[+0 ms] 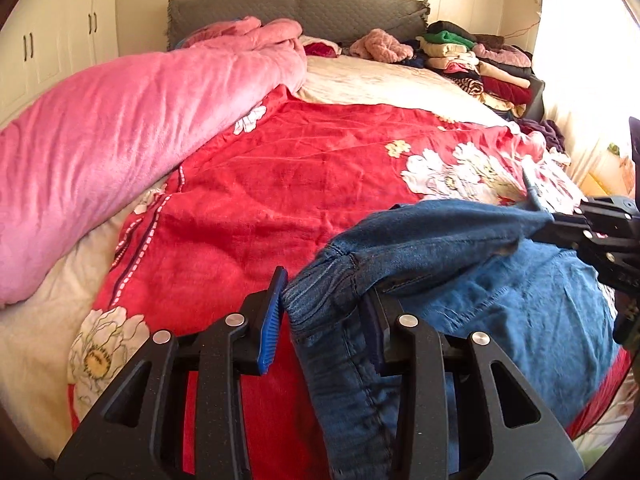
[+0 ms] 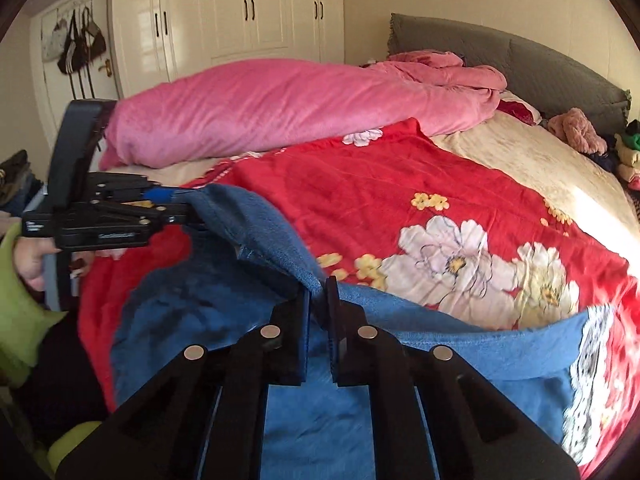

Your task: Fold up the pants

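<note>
Blue denim pants (image 1: pixel 500 292) hang lifted over a red floral blanket (image 1: pixel 280 184) on the bed. In the left wrist view my left gripper (image 1: pixel 322 314) has its jaws apart, with the elastic waistband (image 1: pixel 320 292) bunched between the blue pads; whether it pinches the cloth is unclear. My right gripper (image 1: pixel 536 204) at the right edge is shut on the pants' other edge. In the right wrist view my right gripper (image 2: pixel 319 292) is shut on a fold of the pants (image 2: pixel 320 420). My left gripper (image 2: pixel 188 200) shows at left against the denim corner.
A rolled pink fleece blanket (image 1: pixel 132 120) lies along the bed's left side. Stacks of folded clothes (image 1: pixel 480 64) sit at the far right by the grey headboard (image 1: pixel 320 8). White wardrobes (image 2: pixel 240 16) stand behind. A bright window is at right.
</note>
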The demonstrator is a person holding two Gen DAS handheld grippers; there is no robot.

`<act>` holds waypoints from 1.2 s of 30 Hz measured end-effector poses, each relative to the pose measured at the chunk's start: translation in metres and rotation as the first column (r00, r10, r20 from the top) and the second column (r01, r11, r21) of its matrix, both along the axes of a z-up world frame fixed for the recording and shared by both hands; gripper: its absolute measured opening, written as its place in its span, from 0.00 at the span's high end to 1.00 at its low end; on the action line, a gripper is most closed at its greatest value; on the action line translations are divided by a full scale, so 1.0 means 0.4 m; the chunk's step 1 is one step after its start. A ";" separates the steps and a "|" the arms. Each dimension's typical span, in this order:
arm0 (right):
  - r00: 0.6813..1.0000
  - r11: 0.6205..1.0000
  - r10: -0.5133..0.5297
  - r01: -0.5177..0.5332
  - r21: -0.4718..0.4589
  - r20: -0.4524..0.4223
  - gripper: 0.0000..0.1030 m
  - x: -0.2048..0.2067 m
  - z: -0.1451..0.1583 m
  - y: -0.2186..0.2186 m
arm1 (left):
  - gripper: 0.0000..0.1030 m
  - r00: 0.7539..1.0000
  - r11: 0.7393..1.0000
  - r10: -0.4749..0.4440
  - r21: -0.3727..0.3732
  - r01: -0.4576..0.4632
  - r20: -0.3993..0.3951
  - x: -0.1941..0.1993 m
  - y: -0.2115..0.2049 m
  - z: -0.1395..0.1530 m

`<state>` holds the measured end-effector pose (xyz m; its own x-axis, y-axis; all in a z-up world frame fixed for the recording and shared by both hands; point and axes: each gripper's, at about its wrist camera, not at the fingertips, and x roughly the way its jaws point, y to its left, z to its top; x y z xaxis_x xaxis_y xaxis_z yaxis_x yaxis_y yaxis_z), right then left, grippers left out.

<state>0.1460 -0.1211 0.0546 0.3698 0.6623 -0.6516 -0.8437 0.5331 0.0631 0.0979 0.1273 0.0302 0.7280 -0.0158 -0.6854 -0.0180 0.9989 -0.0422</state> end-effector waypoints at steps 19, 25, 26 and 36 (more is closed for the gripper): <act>0.987 0.990 0.130 -0.135 -0.045 -0.095 0.94 -0.325 -0.076 -0.067 | 0.71 0.997 0.999 -0.029 -0.027 0.028 -0.067 -0.241 -0.041 -0.072; 0.984 0.988 0.123 -0.134 -0.078 -0.128 0.94 -0.348 -0.125 -0.058 | 0.61 0.995 1.000 -0.005 -0.027 0.003 -0.101 -0.271 -0.034 -0.094; 0.984 0.987 0.125 -0.136 -0.083 -0.128 0.94 -0.353 -0.131 -0.056 | 0.60 0.994 1.000 0.003 -0.030 -0.006 -0.111 -0.281 -0.031 -0.099; 0.984 0.983 0.144 -0.154 -0.103 -0.104 0.94 -0.382 -0.141 -0.048 | 0.59 0.991 0.991 0.128 -0.043 -0.130 -0.035 -0.367 0.014 -0.022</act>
